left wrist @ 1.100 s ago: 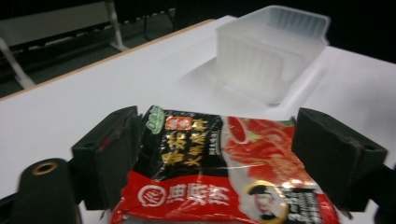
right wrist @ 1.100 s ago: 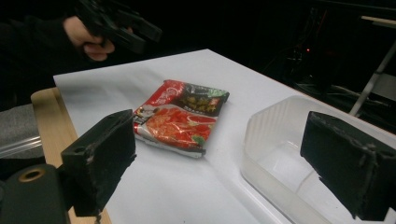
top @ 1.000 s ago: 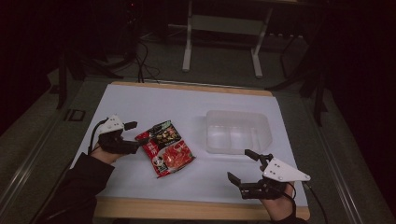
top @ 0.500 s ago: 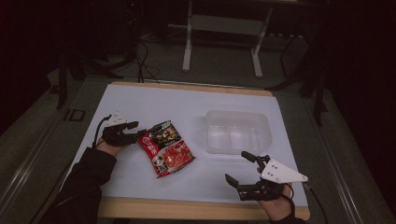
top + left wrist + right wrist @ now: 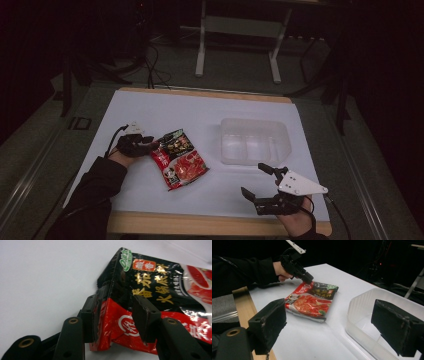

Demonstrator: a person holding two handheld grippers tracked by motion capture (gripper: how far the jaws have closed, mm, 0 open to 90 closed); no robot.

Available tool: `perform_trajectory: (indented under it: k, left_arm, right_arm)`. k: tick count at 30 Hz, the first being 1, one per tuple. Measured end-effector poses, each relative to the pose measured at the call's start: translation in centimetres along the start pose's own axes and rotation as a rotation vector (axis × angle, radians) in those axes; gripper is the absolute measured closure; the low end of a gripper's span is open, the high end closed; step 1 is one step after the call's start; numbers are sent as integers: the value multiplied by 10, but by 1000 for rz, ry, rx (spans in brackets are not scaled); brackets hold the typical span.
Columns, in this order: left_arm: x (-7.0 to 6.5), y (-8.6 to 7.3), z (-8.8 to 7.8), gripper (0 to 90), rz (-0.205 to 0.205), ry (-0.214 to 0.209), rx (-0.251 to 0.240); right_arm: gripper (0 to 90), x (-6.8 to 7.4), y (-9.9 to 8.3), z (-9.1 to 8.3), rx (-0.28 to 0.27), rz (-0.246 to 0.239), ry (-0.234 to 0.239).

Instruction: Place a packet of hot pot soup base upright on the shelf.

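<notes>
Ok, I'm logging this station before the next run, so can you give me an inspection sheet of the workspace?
Surface: white table top, wooden front edge.
Job's things: red and black food packet lying flat; clear plastic tub, empty.
Clutter: nothing seen.
Grippers: left hand-held gripper jaws have just been closing around the packet's corner; right hand-held gripper open, holding nothing.
Cables: one trails from each gripper; more on the floor behind.
Surroundings: dark room, metal stand legs beyond the table.

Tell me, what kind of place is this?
Probably a lab or recording studio, not a kitchen: a white-topped table in a dark room, cables on the floor, and hand-held grippers working on a snack packet beside a clear tub.
</notes>
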State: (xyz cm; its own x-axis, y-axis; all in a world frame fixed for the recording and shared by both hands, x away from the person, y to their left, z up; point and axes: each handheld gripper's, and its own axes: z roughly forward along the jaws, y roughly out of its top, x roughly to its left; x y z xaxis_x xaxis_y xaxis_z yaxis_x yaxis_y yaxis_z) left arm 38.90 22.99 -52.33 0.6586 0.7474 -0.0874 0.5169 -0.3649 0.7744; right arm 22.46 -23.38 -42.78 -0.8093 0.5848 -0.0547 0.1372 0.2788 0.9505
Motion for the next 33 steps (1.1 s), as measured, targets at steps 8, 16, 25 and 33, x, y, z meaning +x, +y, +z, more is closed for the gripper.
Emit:
perform_trajectory:
  k: [8, 16, 25, 33]
  left_arm:
    - [2, -2, 5, 641, -20, -6, 44]
    - [0, 3, 9, 665, -6, -8, 106]
    - [-12, 13, 13, 804, 81, 29, 213]
    - [-16, 13, 6, 882, 90, 43, 157]
  right_arm:
    - [124, 0, -1, 1, 4, 8, 5]
    - [124, 0, -1, 2, 19, 10, 1]
    - [125, 0, -2, 4, 23, 13, -2]
    - [125, -1, -2, 4, 26, 21, 1]
